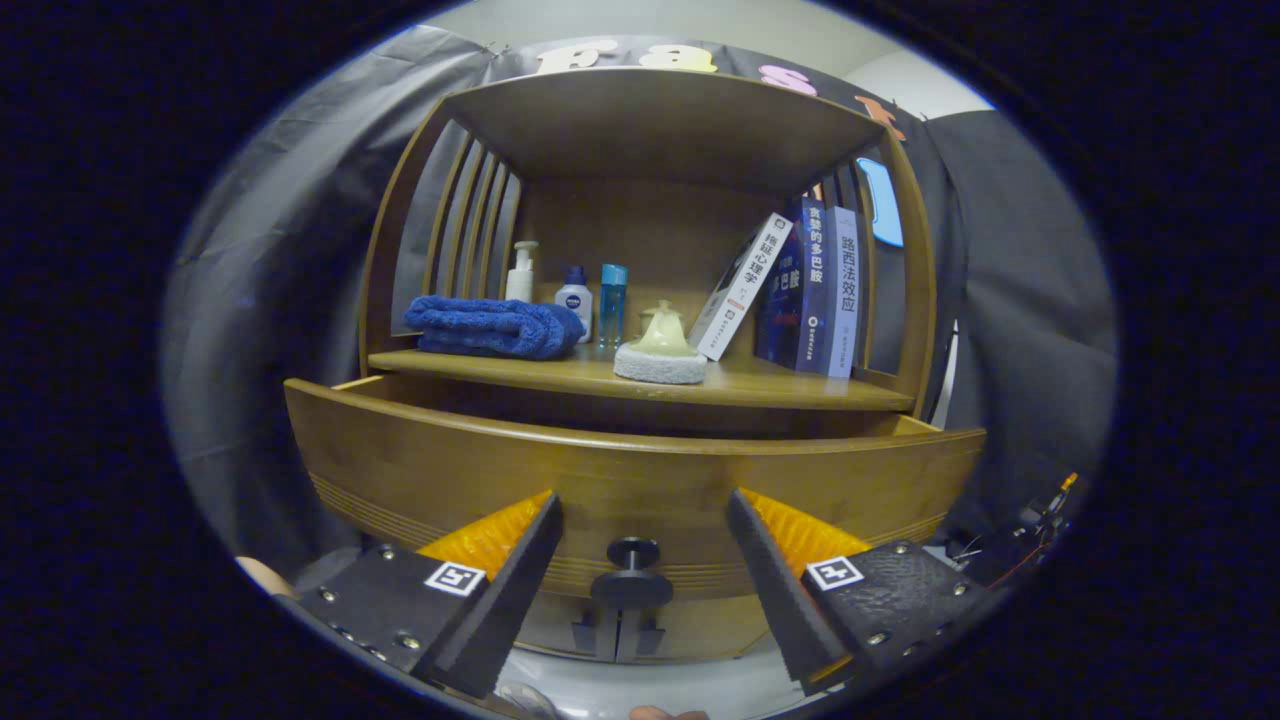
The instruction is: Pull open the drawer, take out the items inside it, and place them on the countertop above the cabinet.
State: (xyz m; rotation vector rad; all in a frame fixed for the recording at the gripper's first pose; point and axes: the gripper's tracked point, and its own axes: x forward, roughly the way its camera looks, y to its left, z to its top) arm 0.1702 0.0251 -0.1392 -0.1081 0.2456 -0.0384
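Drawer (620,480) is pulled partway out of the cabinet (650,130); its curved wooden front sits just ahead of the fingers, top edge clear of the countertop (760,385) lip. Drawer interior can't be seen from this angle, so contents unknown. Dark round knob (632,572) low on the drawer front, centred between the two fingers, not touched by either. Gripper (640,540) fingers are spread wide, one each side of the knob, holding nothing.

On the countertop, left to right: folded blue towel (495,327), white pump bottle (520,272) behind it, small white bottle with blue cap (575,298), slim light-blue bottle (612,303), a pale yellow-green item on a white fluffy pad (660,350) (can't tell what it is), then a row of books (800,290), the leftmost one leaning, the others upright against the right side slats. Wooden top panel overhead, slatted sides. Black cloth wall behind and around.
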